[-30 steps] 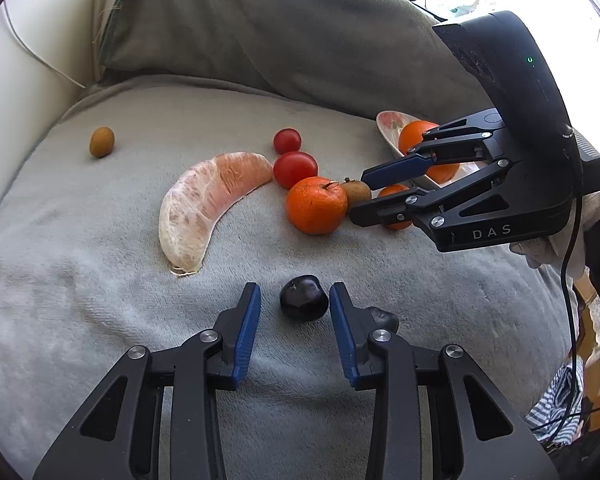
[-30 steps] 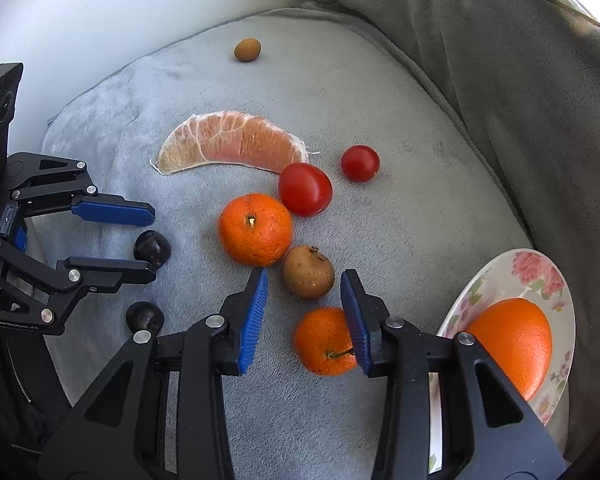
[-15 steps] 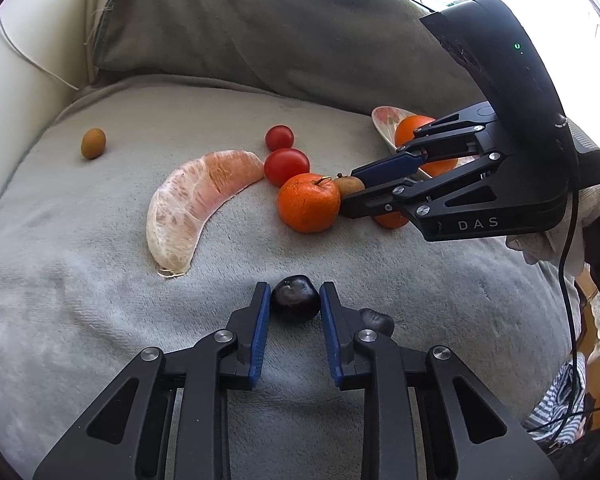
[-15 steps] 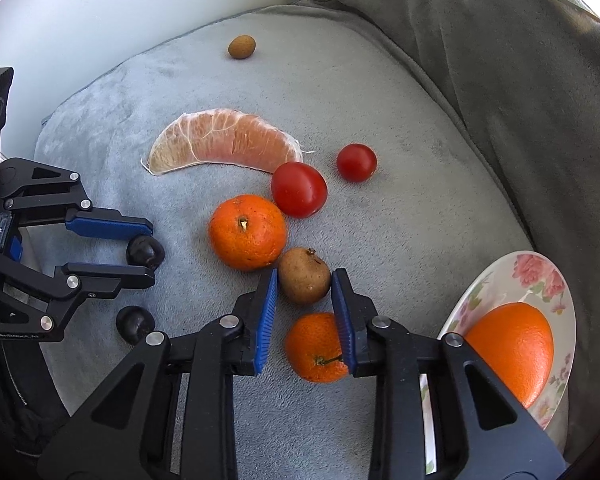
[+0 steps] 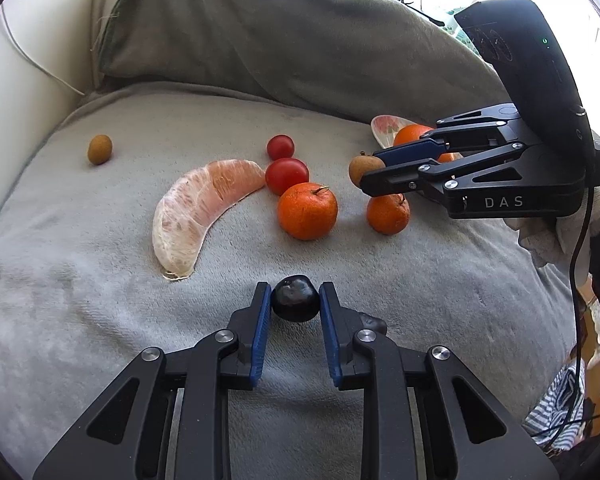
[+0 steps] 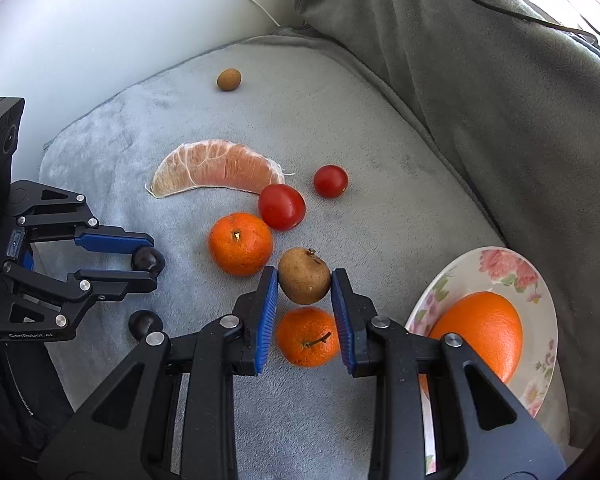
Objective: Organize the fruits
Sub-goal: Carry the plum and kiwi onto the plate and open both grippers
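Observation:
My left gripper (image 5: pixel 294 300) is shut on a dark plum (image 5: pixel 295 298), held just above the grey cushion; it also shows in the right wrist view (image 6: pixel 148 259). My right gripper (image 6: pixel 305 280) is shut on a brown fruit (image 6: pixel 304 275), lifted over a small mandarin (image 6: pixel 307 336). A larger mandarin (image 6: pixel 240 242), two red tomatoes (image 6: pixel 281 206) (image 6: pixel 330 181), a peeled pomelo segment (image 6: pixel 216 169) and a small brown fruit (image 6: pixel 229 79) lie on the cushion. A flowered plate (image 6: pixel 512 272) at the right holds a big orange (image 6: pixel 480 328).
A second dark plum (image 6: pixel 144 322) lies below my left gripper. A grey-green pillow (image 6: pixel 480 80) rises behind the plate. A white sofa arm (image 6: pixel 100 20) bounds the far left side. A white cable (image 5: pixel 40 68) hangs there.
Both grippers have shut on their fruits and lifted them: the left on the dark plum, the right on the brown fruit, which now hangs above the small mandarin.

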Demonstrator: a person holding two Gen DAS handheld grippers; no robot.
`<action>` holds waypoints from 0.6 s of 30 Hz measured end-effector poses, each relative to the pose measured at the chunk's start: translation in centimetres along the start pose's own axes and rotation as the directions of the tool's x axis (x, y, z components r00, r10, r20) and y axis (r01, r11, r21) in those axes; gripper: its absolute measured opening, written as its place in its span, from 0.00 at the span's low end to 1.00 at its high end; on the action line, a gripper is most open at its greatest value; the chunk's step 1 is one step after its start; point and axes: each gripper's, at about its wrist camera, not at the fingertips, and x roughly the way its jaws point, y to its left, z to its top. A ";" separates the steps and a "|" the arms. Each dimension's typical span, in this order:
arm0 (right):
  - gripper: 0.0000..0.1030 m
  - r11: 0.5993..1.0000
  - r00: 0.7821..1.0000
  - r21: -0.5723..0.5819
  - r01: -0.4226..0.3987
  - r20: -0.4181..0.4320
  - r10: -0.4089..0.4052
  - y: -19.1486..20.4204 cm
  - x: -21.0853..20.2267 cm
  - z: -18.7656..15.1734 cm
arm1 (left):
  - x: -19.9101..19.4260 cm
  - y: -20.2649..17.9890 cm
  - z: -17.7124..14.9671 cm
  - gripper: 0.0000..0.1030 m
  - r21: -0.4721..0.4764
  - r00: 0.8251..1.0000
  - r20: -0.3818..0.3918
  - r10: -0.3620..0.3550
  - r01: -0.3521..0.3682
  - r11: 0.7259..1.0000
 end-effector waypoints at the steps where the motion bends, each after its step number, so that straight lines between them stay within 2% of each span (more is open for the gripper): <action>1: 0.28 1.000 1.000 0.007 0.000 0.007 0.000 -0.1 -0.3 -0.1 | -0.2 0.0 0.0 0.22 0.001 1.000 0.004 -0.001 0.001 1.000; 18: 0.28 0.985 0.990 0.169 0.021 0.133 -0.043 -4.8 -6.2 -4.2 | -1.7 -3.0 2.9 0.22 0.060 0.996 0.081 -0.035 0.030 0.998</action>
